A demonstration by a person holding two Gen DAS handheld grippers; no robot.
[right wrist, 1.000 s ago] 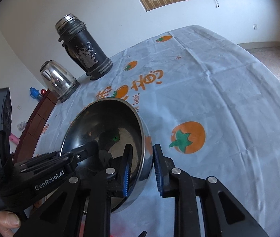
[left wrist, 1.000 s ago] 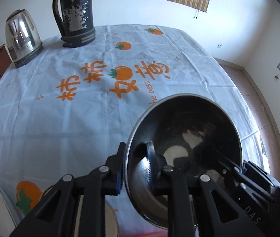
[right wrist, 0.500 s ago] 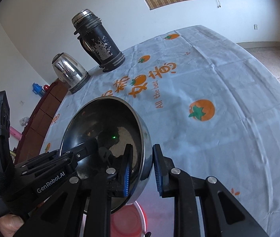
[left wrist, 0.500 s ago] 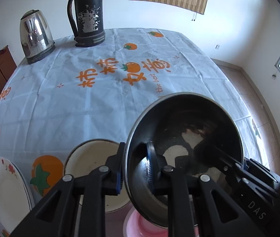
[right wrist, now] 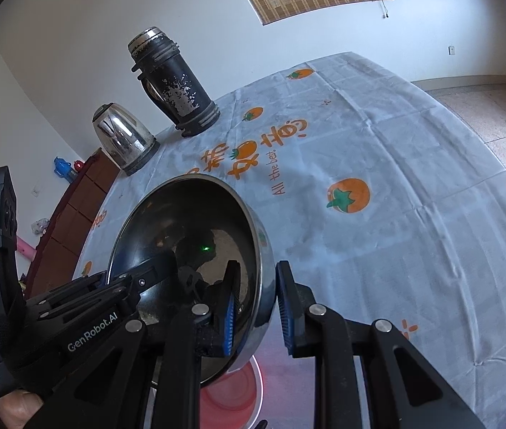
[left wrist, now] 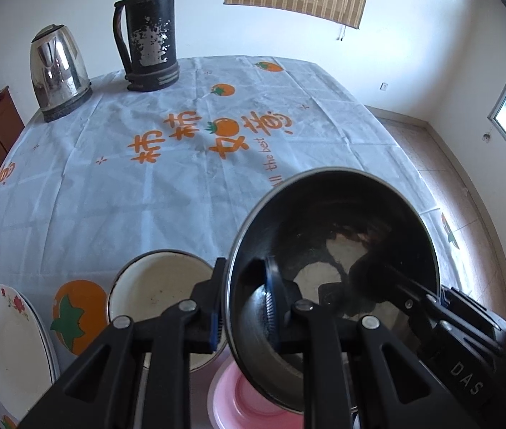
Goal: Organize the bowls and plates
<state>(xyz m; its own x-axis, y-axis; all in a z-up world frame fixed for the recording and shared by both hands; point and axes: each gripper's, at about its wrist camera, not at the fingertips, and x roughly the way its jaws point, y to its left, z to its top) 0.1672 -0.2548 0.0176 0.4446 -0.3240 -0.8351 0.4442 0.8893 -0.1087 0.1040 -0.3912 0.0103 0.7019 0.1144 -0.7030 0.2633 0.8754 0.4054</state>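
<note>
Over the persimmon-print tablecloth [left wrist: 117,193], both grippers, left gripper [left wrist: 244,304] at nine o'clock and right gripper [right wrist: 256,307] at three, clamp the steel bowl [left wrist: 328,250] by its rim, probably to nest it in the pink bowl [left wrist: 238,400] below.

Beyond my claws the counter [left wrist: 117,193] wears a pale cloth printed with orange fruit. Far off stand a black flask [left wrist: 147,32] and a steel kettle [left wrist: 59,71]. Close under my left claw sit a cream bowl [left wrist: 156,282], a flowered plate [left wrist: 6,339] and a pink bowl [left wrist: 238,404].
</note>
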